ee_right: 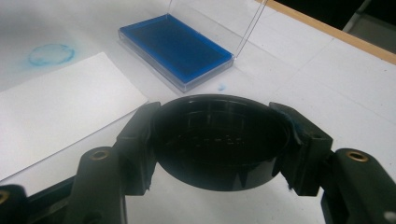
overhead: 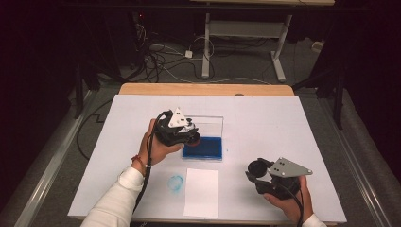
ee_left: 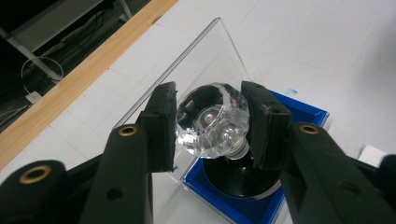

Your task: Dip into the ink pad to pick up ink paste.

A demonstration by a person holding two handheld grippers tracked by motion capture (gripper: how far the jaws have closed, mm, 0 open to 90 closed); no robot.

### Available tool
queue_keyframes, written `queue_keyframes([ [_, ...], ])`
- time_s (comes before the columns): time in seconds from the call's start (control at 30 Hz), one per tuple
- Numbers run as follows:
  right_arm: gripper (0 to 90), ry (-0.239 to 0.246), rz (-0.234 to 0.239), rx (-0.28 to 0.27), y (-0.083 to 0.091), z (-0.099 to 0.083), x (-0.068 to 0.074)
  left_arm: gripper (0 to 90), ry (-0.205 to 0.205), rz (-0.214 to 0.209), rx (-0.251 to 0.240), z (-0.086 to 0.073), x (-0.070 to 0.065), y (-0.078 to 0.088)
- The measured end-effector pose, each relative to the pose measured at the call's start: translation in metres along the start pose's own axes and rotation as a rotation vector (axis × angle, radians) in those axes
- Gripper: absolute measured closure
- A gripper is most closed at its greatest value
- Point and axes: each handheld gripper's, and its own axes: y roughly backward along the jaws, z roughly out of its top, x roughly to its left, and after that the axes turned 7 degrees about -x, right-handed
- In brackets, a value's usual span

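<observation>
My left gripper is shut on the clear faceted handle of a round stamp. The stamp's black base hangs just over the near end of a blue ink pad; whether it touches the pad I cannot tell. In the high view this gripper is at the left end of the ink pad, whose clear lid stands open behind. My right gripper is shut on a black round cap. It holds the cap above the table's near right.
A white sheet of paper lies near the front edge, with a blue ring-shaped ink mark on the table cover to its left. The table's wooden far edge borders the white cover. Cables and desk legs lie on the floor beyond.
</observation>
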Motion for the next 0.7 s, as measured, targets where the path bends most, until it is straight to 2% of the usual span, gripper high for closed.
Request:
queue_keyframes([
  [0.2,38.5,0.009,0.0,0.004,0.0,0.0,0.001,56.3,-0.042,0.006,0.039,-0.008,-0.009,-0.015],
  [0.6,38.6,0.011,-0.002,0.009,-0.001,-0.001,0.0,56.3,-0.069,0.02,0.067,-0.026,-0.019,-0.03],
  [0.7,38.5,0.015,-0.003,0.01,-0.001,-0.001,0.001,56.3,-0.109,0.045,0.071,-0.027,-0.023,-0.03],
])
